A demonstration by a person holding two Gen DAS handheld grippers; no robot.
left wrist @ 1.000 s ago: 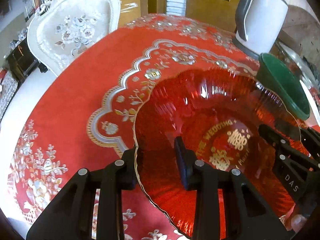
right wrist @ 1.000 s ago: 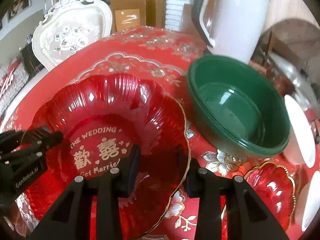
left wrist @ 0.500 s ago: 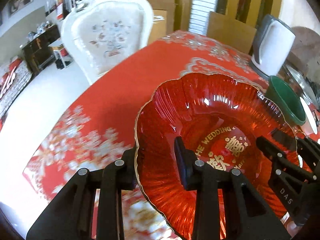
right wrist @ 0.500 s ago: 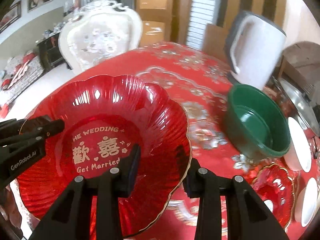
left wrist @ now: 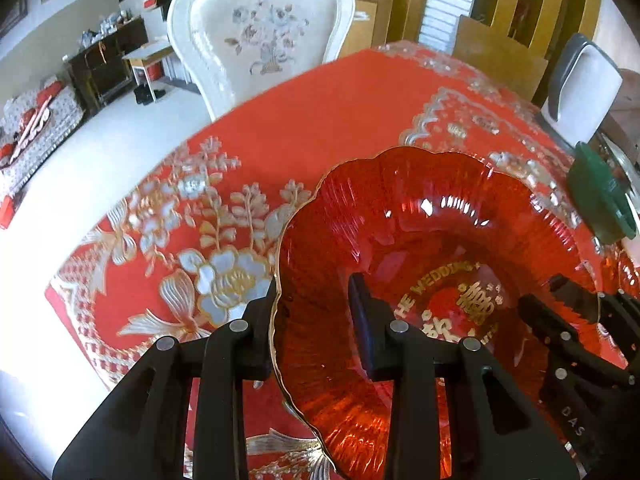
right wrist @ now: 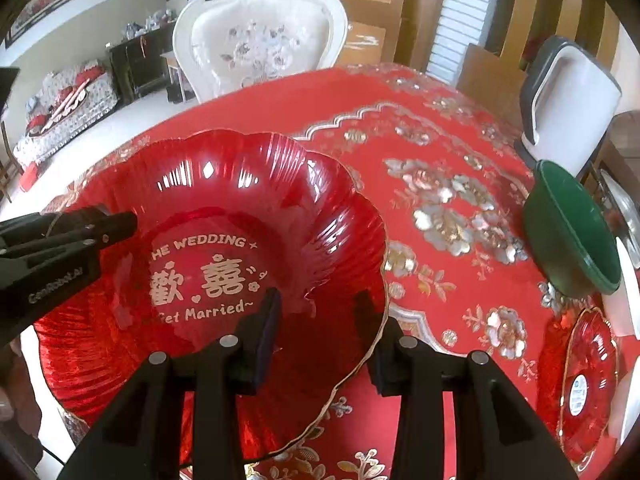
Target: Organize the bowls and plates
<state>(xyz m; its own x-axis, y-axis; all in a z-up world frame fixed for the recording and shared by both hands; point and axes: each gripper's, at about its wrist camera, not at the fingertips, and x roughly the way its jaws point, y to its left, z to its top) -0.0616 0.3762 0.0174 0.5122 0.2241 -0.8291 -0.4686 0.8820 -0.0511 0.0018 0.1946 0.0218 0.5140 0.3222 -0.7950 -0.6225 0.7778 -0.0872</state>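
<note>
A large red glass plate (right wrist: 224, 208) with a gilded scalloped rim and gold wedding lettering hangs between both grippers above the red tablecloth (right wrist: 440, 152). My left gripper (left wrist: 312, 320) is shut on its left rim, one finger inside the dish and one under it. My right gripper (right wrist: 320, 320) straddles the right rim the same way; its jaws are opening slightly, with the pads still on the plate. Each gripper shows in the other's view: the left gripper (right wrist: 80, 232) and the right gripper (left wrist: 560, 304). The plate (left wrist: 420, 220) hides the cloth beneath it.
A stack of green bowls (right wrist: 572, 232) and a white kettle (right wrist: 568, 100) stand at the right. A smaller red plate (right wrist: 580, 384) and white dishes (right wrist: 628, 280) lie at the right edge. A white carved chair (right wrist: 260, 44) stands past the table's far edge, above pale floor.
Both grippers have carried the red plate leftward across the table. The green bowls and kettle have slid off to the right, and the chair and table edge have come closer.
</note>
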